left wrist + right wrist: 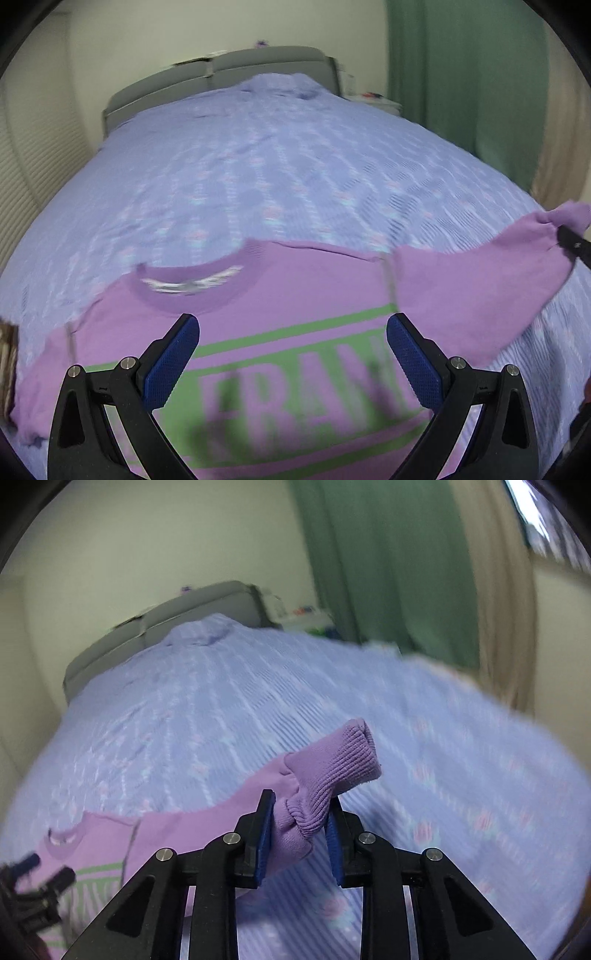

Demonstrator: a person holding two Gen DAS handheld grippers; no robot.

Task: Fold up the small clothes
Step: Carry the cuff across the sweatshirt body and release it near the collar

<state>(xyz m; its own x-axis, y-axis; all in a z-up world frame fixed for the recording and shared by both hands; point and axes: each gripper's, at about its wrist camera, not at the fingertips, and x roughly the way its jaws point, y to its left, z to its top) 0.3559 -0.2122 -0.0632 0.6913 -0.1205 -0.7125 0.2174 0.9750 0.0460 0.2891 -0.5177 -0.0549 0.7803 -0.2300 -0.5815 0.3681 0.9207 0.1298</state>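
- The bed fills most of what I see, under a lavender patterned cover, with a grey headboard at the far end and a green curtain far right.
- The purple sweater lies front up on the near part of the cover, its collar toward the far end, green stripes and blurred letters across the chest.
- Its right sleeve stretches out to the right and rises off the cover.
- My left gripper hangs over the chest of the sweater, blue pads spread wide with nothing between them.
- My right gripper pinches that sleeve just behind the ribbed cuff, which sticks up past the fingertips.
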